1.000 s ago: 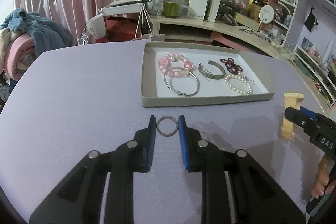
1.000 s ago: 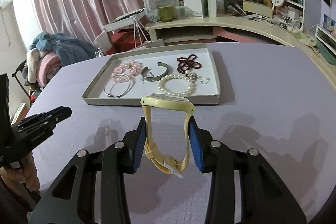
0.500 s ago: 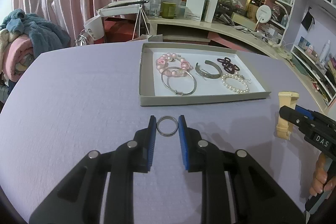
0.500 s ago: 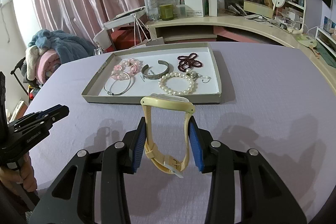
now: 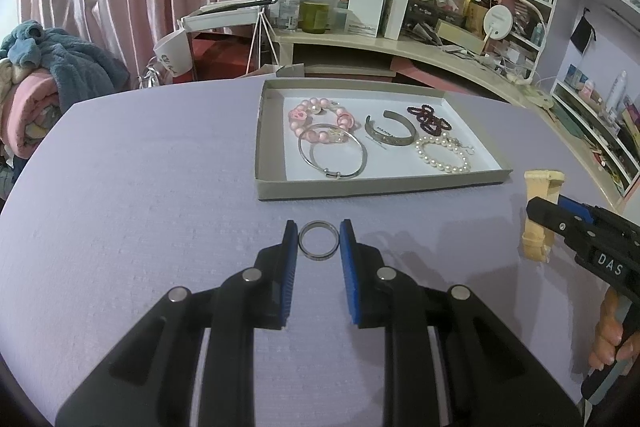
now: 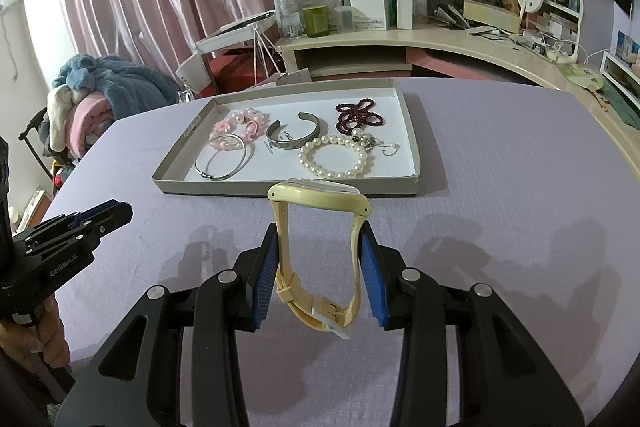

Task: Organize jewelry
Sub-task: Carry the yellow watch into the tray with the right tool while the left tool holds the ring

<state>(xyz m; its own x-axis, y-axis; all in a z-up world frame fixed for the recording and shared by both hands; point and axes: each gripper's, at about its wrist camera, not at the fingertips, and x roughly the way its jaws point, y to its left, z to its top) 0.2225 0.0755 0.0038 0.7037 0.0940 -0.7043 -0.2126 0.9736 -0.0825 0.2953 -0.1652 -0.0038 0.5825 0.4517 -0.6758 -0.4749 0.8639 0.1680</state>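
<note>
1. Two pieces are off the lilac worktop (image 5: 140,187), one in each tool, both just short of the tray (image 5: 380,189) that already holds bracelets.
2. Left gripper (image 5: 319,241): jaws almost closed, pinching a small metal ring (image 5: 318,245) across its width, one blue pad on each side. The ring stands face-on between the tips.
3. Right gripper (image 6: 320,251): jaws part-open, clamped on the two strap sides of a cream watch (image 6: 320,201), whose case sits above the tips and whose buckle end hangs loose behind.
4. Handling, as I judge it: the ring is light, hard and smooth, so it could slip or flip out of a thin pinch; keep the squeeze steady and lower it close to the tray floor before letting go.
5. By the look of it, the watch strap is soft and springy, the case the heavy end. Holding both strap sides near the case suits it; avoid pressing on the crystal.
</note>
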